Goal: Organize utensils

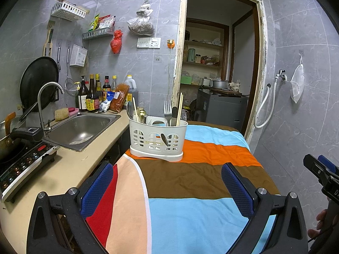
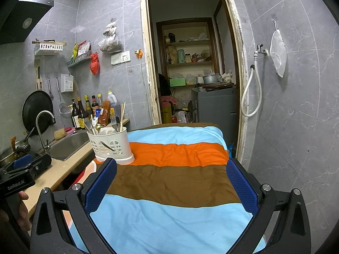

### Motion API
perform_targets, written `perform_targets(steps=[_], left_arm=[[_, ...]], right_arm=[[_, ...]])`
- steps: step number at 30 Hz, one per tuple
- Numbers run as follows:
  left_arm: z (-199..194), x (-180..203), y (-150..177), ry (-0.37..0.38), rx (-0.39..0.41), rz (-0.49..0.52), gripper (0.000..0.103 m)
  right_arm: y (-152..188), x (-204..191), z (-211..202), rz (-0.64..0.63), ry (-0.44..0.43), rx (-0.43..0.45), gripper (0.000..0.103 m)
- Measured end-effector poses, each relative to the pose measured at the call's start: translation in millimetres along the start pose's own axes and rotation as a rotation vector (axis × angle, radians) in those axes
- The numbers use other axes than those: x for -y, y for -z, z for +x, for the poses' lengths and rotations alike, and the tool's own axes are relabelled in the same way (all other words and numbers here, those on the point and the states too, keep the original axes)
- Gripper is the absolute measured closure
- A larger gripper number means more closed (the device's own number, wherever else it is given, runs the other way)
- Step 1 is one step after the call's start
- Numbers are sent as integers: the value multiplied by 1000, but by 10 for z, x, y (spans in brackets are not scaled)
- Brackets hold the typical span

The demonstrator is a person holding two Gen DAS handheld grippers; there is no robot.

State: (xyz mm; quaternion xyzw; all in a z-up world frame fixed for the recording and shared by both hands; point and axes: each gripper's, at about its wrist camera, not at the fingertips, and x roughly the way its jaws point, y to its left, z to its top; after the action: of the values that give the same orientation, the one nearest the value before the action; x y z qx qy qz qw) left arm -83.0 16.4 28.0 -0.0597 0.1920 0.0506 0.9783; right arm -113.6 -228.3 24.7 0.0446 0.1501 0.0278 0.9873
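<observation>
A white slotted utensil caddy (image 1: 157, 140) stands on the striped cloth over the table (image 1: 190, 180), near its far left corner; it also shows in the right wrist view (image 2: 110, 146). It holds a fork (image 1: 167, 112), spoons (image 1: 130, 111) and chopsticks (image 1: 180, 108), sorted into compartments. My left gripper (image 1: 167, 186) is open and empty, hovering above the cloth in front of the caddy. My right gripper (image 2: 171, 184) is open and empty, over the cloth to the right of the caddy. No loose utensils show on the cloth.
A steel sink (image 1: 81, 130) with a faucet (image 1: 45, 101) lies left of the table. An induction cooker (image 1: 23, 165) sits at the counter's near end. Sauce bottles (image 1: 93, 95) line the wall. A doorway (image 2: 190, 74) opens behind the table.
</observation>
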Motion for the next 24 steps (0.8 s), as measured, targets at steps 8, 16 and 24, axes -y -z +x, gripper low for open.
perform_targets(steps=[8, 16, 24], left_arm=[[-1, 0, 0, 1, -1, 0, 0], [-4, 4, 1, 0, 1, -1, 0], [-1, 9, 0, 0, 1, -2, 0]], right_arm=[[33, -20, -27, 1, 0, -3, 1], [30, -17, -33, 3, 0, -4, 1], [8, 2, -4, 4, -1, -6, 1]])
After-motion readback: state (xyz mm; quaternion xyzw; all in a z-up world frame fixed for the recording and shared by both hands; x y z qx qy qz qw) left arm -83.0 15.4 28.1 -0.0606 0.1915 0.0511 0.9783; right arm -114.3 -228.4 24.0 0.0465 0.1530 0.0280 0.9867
